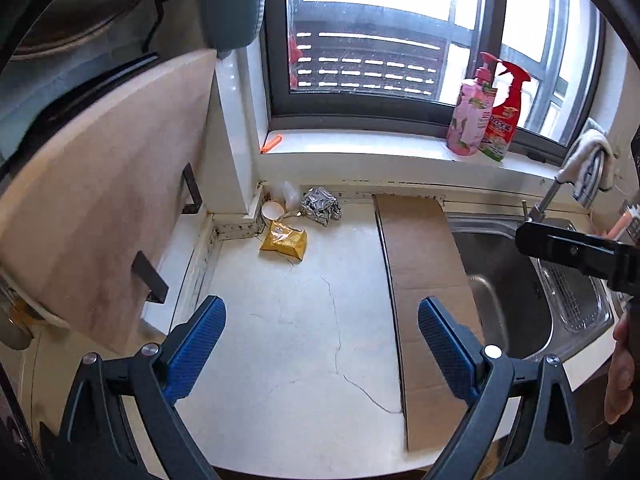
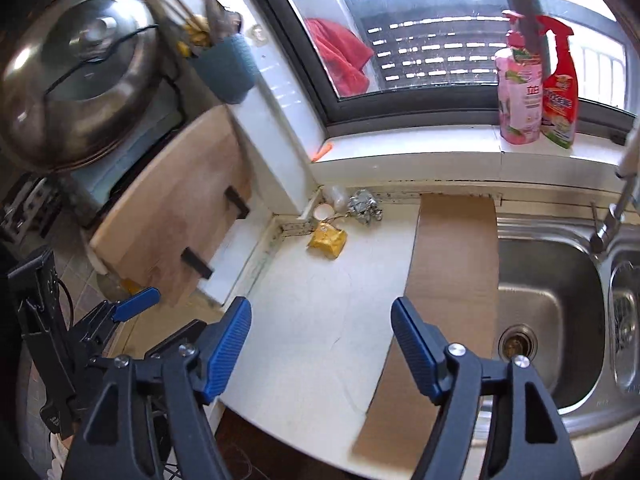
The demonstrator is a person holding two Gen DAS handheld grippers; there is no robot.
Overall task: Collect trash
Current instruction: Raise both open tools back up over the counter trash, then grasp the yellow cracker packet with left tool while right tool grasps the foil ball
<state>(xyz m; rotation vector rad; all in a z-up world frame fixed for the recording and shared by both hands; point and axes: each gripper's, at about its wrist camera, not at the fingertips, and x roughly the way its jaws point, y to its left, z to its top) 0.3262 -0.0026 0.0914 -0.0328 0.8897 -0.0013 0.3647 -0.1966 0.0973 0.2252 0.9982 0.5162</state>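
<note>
Trash lies in the far corner of the white counter: a yellow crumpled packet (image 1: 285,242) (image 2: 328,241), a ball of foil (image 1: 321,204) (image 2: 365,204), a small white cup (image 1: 273,210) (image 2: 323,212) and a clear plastic scrap (image 1: 291,193) (image 2: 336,194). My left gripper (image 1: 322,338) is open and empty above the counter's near part. My right gripper (image 2: 322,338) is open and empty, further right. The left gripper's fingers (image 2: 136,304) show at the left of the right wrist view.
A cardboard sheet (image 1: 424,276) (image 2: 452,264) lies beside the steel sink (image 1: 508,300) (image 2: 548,312). A wooden board (image 1: 104,208) (image 2: 172,216) leans at the left. Pink and red bottles (image 1: 470,120) (image 2: 520,96) stand on the window sill. A faucet (image 2: 612,216) is at right.
</note>
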